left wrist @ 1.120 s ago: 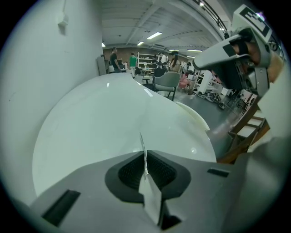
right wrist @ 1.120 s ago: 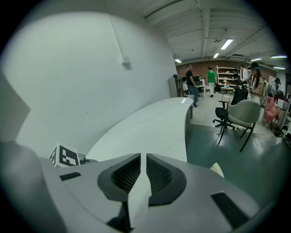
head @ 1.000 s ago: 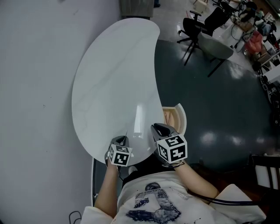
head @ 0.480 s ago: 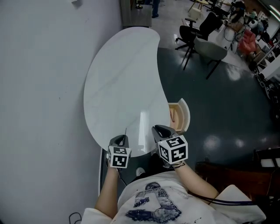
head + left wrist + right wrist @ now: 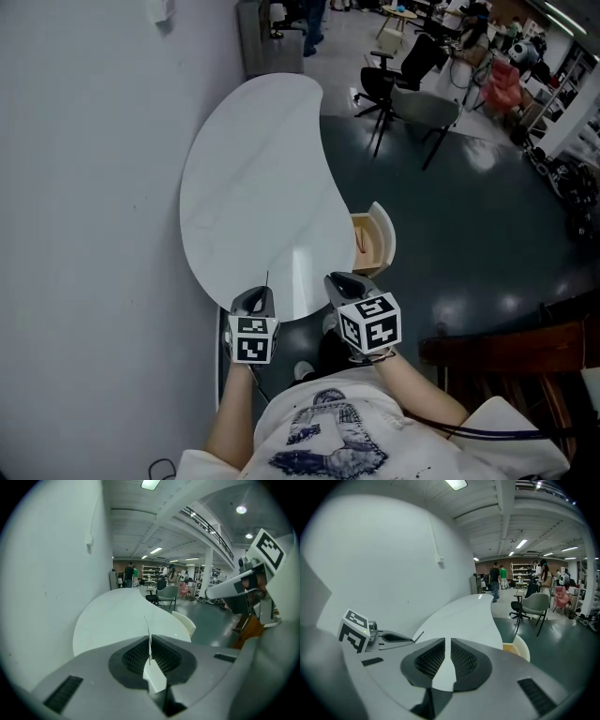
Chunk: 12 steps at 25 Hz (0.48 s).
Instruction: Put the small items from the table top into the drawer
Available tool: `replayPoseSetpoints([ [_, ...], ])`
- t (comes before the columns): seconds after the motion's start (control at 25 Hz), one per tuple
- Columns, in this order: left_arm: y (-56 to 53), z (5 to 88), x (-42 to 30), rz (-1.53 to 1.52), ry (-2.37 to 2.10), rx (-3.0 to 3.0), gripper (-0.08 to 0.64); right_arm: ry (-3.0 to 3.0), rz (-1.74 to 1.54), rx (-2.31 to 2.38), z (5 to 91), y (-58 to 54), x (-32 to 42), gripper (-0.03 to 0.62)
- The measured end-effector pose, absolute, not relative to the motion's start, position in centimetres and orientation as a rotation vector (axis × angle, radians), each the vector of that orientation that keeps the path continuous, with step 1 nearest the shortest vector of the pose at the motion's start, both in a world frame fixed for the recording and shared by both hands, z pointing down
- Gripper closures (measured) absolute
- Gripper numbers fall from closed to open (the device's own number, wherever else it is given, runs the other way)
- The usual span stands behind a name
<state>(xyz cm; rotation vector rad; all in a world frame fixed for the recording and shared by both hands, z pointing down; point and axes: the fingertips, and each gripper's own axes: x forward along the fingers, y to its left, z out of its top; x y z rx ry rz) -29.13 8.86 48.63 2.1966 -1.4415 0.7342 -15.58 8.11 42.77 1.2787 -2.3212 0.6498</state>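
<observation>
While the left gripper [image 5: 260,296] keeps its jaws pressed together on a thin stick [image 5: 267,279], the right gripper [image 5: 339,279] carries nothing. Its jaws are drawn nearly together, with a slim gap through which only the table [image 5: 253,178] shows.

- Thin stick: one, dark, needle-fine. It stands out past the left jaw tips, long axis in line with the jaws, pointing away from the person over the table's near end. It lies left of the drawer [image 5: 379,236] and apart from it, with the right gripper in between.
- Drawer: pulled open, curved pale front, jutting from the table's edge.
- Governing relation: the drawer lies to the right of the loaded left jaws and slightly beyond them. The right gripper is the nearer of the two to the drawer (but it is the empty one). By judgement, the left hand would have to swing rightward past its neighbour, and the stick's length would need lining up with the drawer's inside.
- Not determinable: what the stick is made of. The drawer's contents are also unclear, save for a reddish streak [image 5: 355,240] too small to name. The left gripper view shows only the drawer's front, so its depth is unread.
</observation>
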Motion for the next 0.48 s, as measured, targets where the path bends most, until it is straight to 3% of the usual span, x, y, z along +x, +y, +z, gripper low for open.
replayPoseSetpoints([
  [0.48, 9.3, 47.1, -26.1, 0.683, -1.4, 2.268, 0.518, -2.287, 0.597, 1.368, 41.4, 9.4, -13.1, 0.539],
])
